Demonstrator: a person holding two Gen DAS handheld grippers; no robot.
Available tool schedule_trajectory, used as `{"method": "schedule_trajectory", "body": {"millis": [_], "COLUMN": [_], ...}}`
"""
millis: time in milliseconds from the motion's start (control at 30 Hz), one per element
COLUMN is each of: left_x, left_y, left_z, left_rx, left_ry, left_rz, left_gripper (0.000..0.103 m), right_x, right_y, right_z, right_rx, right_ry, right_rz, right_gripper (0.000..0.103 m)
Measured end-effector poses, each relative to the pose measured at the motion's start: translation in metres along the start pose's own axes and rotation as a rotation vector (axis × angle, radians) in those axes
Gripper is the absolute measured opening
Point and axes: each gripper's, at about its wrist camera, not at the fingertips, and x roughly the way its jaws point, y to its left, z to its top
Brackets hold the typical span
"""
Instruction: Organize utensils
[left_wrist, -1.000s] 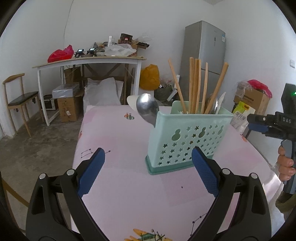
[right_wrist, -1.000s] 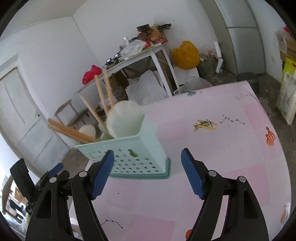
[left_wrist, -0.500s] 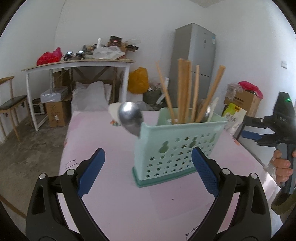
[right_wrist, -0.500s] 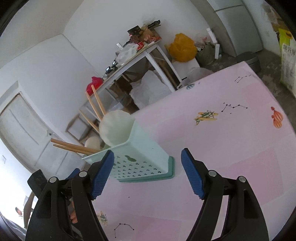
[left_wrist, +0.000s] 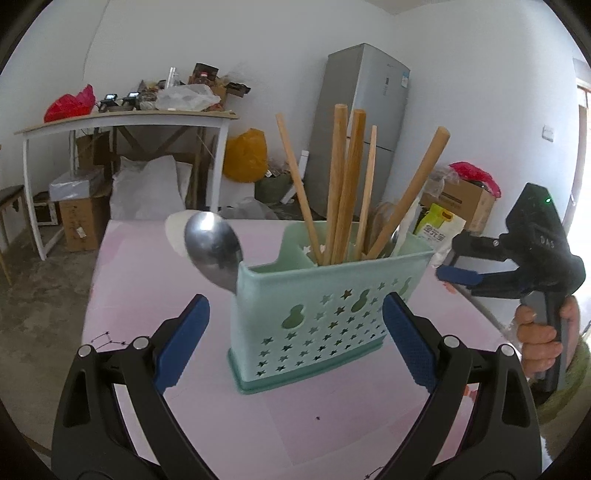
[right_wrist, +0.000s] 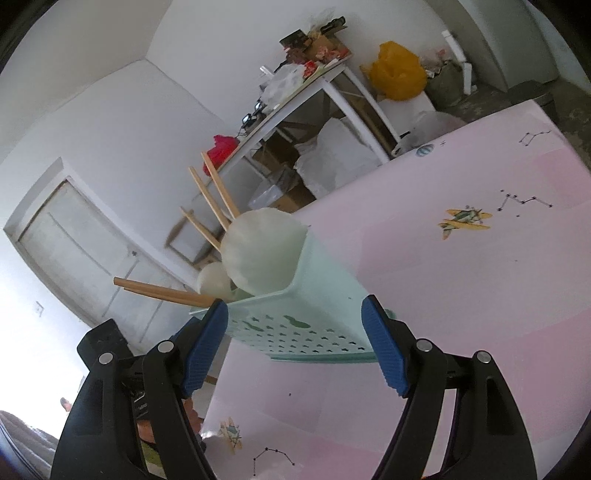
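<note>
Pink patterned tablecloth (left_wrist: 122, 273) in a cluttered white room, left gripper (left_wrist: 295, 341) spread wide and empty, mint star-punched utensil caddy (left_wrist: 325, 314) upright just ahead between its fingers, untouched, right gripper (right_wrist: 295, 347) likewise wide and empty at caddy's narrow end, wooden chopsticks (left_wrist: 341, 184) and steel spoon (left_wrist: 212, 243) standing inside.

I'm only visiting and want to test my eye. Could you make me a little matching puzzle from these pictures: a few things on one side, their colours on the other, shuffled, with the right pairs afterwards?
Things:
1. utensil holder
2. spoon
3. chopsticks
4. gripper pads

Colours:
a. light wood
b. blue
c. mint green
d. shiny silver

Pairs: 1-c, 2-d, 3-a, 4-b
</note>
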Motion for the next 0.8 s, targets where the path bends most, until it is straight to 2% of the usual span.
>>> {"method": "schedule_trajectory", "body": {"millis": [167, 267, 567, 800], "left_x": [0.01, 0.015, 0.018, 0.016], "left_y": [0.0, -0.002, -0.003, -0.003], "left_z": [0.005, 0.006, 0.006, 0.004], "left_rx": [-0.002, 0.003, -0.016, -0.002], "left_ry": [0.012, 0.021, 0.024, 0.025], "left_rz": [-0.03, -0.042, -0.048, -0.039], "left_gripper": [0.091, 0.091, 0.091, 0.091], "right_x": [0.01, 0.009, 0.02, 0.01], "right_y": [0.002, -0.003, -0.001, -0.006], "right_z": [0.0, 0.001, -0.001, 0.002], "right_rx": [-0.012, 0.001, 0.014, 0.044], "right_ry": [0.03, 0.015, 0.056, 0.028], "right_rz": [0.016, 0.003, 0.045, 0.029], "right_gripper": [0.073, 0.073, 0.073, 0.073]}}
